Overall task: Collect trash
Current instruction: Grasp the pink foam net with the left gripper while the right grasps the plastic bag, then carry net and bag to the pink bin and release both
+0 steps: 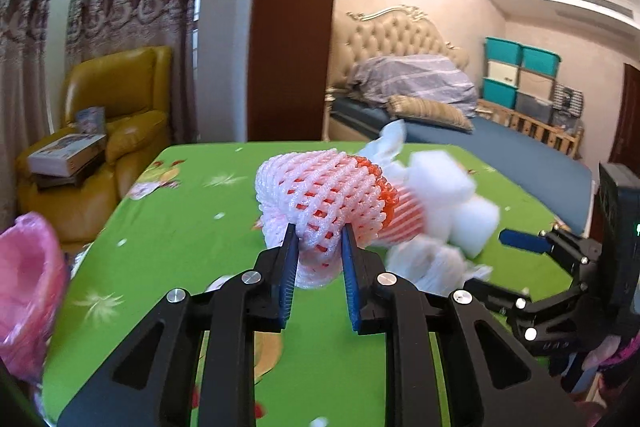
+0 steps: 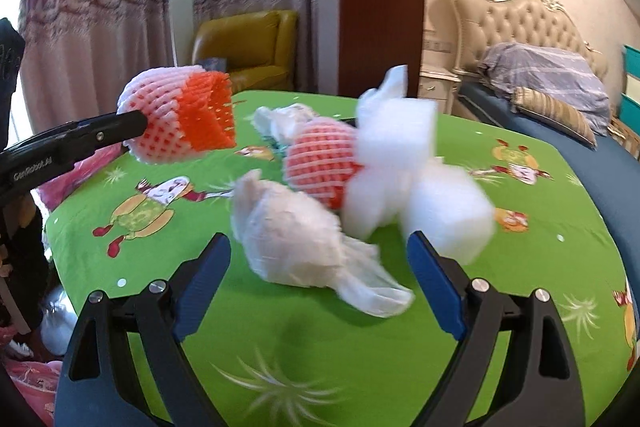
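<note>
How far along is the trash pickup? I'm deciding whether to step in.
Early. Nothing is visibly in the pink bag yet. The left tool grips one foam net, lifted. The right tool is open over a white wrapper; another net and foam blocks remain.

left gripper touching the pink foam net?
Touching. Left wrist view: left gripper pads pinch the pink foam net between them; right wrist view shows it lifted off the table.

Pink-and-orange foam net (image 2: 176,119) lifted, foam scraps (image 2: 400,171) on table
</note>
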Motion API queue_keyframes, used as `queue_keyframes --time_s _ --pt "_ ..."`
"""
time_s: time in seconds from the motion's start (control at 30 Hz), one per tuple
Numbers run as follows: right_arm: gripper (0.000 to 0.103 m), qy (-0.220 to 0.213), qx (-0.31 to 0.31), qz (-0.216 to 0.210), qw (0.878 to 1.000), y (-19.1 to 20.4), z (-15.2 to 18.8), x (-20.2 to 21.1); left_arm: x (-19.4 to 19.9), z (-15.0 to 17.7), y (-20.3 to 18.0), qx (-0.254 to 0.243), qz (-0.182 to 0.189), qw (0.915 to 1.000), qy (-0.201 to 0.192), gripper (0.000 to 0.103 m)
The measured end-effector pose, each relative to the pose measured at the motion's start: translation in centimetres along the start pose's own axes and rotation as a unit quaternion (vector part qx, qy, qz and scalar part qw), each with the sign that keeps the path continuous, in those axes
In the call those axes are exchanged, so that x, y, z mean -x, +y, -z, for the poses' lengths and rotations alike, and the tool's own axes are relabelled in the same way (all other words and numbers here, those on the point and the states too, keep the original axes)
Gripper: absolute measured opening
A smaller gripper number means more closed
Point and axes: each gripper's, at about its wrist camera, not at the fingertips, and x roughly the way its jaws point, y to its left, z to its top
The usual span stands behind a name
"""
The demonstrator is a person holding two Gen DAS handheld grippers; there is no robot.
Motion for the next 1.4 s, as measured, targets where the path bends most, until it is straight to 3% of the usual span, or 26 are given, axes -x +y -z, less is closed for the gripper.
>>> queue_keyframes --time_s 0.23,0.4,0.5,0.6,0.67,0.9,1.4 --pt "0.087 0.038 0.001 0.005 0.999 1.2 -1.0 -2.8 1.8 2.6 2.5 0.001 -0.042 0.9991 0.012 0.019" --pt "0.078 0.058 0.003 0.012 0.998 1.3 -0.9 -4.0 2.6 3.3 3.6 0.006 -0.05 0.9986 0.014 0.019" --pt "0.049 0.067 -0.006 0.018 0.998 1.1 -0.6 -4.4 2.8 3.5 3.8 0.008 -0.049 0.9987 0.014 0.019" --pt "0.034 0.065 -0.014 0.013 0.998 0.8 -0.6 -4.2 2.8 3.6 3.6 0.005 -0.05 0.9987 0.013 0.019" --pt "0.031 0.058 -0.008 0.017 0.998 0.8 -0.6 -3.8 2.9 3.7 3.6 0.006 -0.049 0.9987 0.013 0.019" --pt "0.027 0.032 0.004 0.014 0.999 1.3 -0.8 -2.6 2.8 3.9 3.4 0.004 -0.052 0.9985 0.018 0.019" --pt "0.027 0.029 0.015 -0.006 0.999 3.3 -1.2 -2.3 3.5 4.0 3.5 0.003 -0.069 0.9976 0.009 0.019"
